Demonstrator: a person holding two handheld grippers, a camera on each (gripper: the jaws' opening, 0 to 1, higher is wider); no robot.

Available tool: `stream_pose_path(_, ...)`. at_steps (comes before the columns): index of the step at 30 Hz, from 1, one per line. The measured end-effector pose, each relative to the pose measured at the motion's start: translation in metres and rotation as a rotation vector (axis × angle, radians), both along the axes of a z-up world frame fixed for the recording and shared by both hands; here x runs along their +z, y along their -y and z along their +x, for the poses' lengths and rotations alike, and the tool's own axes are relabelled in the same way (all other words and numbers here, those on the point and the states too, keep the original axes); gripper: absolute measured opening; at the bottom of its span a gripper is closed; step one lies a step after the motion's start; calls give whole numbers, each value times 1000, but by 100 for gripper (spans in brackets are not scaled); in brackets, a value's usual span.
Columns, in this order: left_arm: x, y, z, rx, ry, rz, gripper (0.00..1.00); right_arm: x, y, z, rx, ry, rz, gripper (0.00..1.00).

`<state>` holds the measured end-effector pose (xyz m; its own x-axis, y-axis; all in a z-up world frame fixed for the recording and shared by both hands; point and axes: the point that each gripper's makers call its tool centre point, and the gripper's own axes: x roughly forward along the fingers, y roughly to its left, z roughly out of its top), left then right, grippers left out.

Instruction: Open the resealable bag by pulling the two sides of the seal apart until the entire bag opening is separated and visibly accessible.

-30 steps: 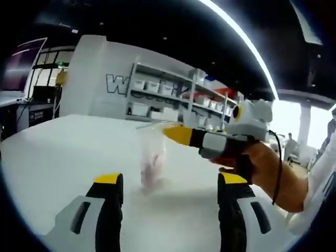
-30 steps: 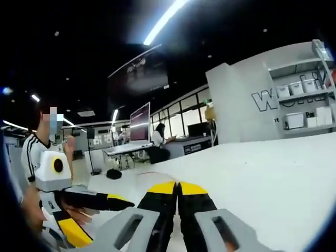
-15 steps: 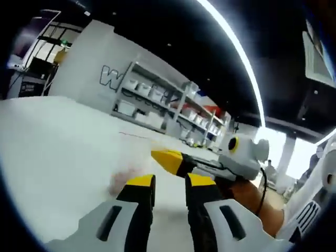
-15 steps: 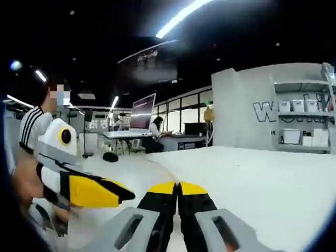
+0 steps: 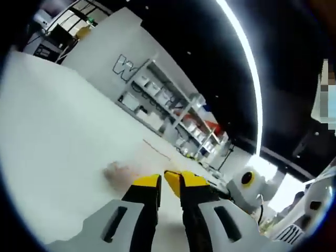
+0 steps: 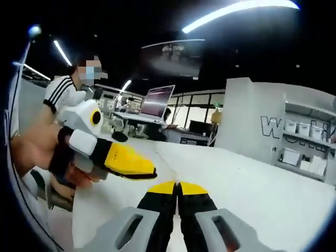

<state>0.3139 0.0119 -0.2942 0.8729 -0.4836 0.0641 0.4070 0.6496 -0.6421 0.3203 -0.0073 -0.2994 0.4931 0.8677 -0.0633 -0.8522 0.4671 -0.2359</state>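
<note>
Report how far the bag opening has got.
Done: both tools have met at the bag. The right tool has its jaws shut, and the left tool has its jaws nearly together. In hand: taking hold of the seal's two sides, though the clear film is too blurred at the tips to confirm either grip. Left: the whole pull apart, as no open mouth is visible yet.

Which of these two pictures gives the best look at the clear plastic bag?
The left gripper view: the bag shows faintly, pinkish contents low, its top edge a thin line. In the right gripper view, only a faint edge of it is visible beyond the jaws.
</note>
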Motion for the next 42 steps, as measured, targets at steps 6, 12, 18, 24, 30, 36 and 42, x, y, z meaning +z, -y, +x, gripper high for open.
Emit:
stream_pose_path(6,-1,-3,-1,4,-15,-47,15,-5,1,-7,20,13,-34,0)
stream_pose_path(12,-6,-5,-2,16,-35,-64,13,-8,2,-7,24,-6,-27,0)
stream_pose_path(18,-9,-4,-2,14,-54,-75,9,-9,2,-5,28,-19,-17,0)
stream_pose_path(24,-13,2,-3,-7,-93,-147,11,-12,4,-5,29,-15,-27,0)
stream_pose_path(30,-15,6,-5,-12,-108,-169,8,-15,6,-3,32,-18,-40,0)
stream_pose_path(36,-16,8,-8,-25,-120,-176,2,-17,7,-6,45,-20,-63,0)
stream_pose_path(42,-17,6,-10,-19,-121,-159,2,-24,15,-15,88,-32,-153,2)
